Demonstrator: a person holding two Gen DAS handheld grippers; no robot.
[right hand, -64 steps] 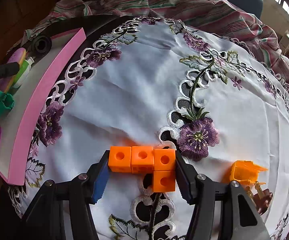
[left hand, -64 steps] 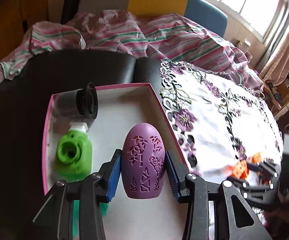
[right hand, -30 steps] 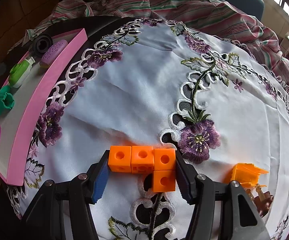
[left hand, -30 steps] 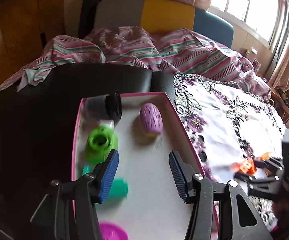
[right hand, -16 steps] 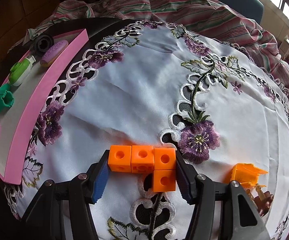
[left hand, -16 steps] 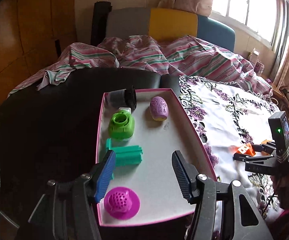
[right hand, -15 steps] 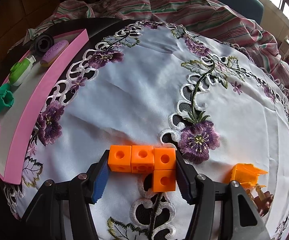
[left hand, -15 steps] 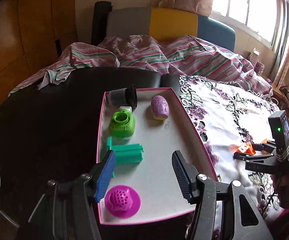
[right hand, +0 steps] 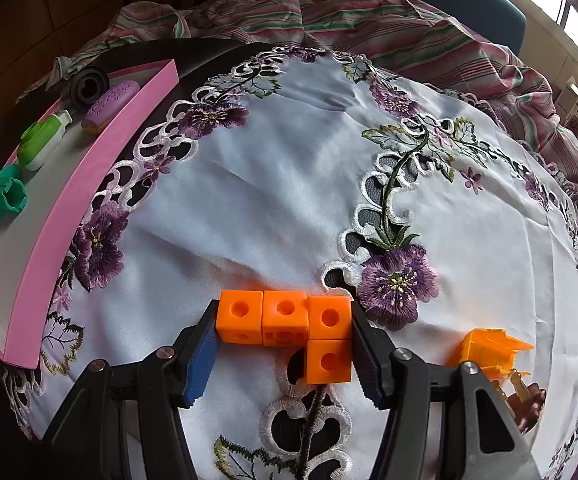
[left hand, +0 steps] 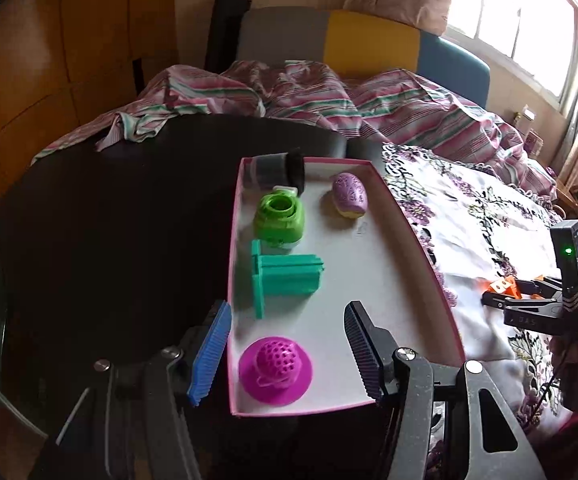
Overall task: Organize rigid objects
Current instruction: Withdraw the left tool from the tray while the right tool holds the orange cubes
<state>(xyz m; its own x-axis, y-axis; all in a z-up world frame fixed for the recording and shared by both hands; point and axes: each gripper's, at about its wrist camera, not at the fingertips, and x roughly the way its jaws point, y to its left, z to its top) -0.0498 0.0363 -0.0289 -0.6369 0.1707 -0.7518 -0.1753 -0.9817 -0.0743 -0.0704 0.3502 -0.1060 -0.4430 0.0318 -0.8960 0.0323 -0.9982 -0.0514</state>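
Note:
A pink-rimmed tray holds a purple egg, a green bottle, a black-capped cylinder, a teal block and a magenta dome piece. My left gripper is open and empty above the tray's near end. My right gripper is shut on an orange cube piece, an L of joined cubes, just above the embroidered cloth. The tray also shows at the left in the right wrist view.
An orange plastic piece and a brown object lie on the cloth right of my right gripper. Striped bedding lies behind the dark table. The right gripper shows in the left wrist view.
My left gripper let go of the purple egg in the tray and drew back and up, open. My right gripper kept its hold on the orange cubes, nearly still.

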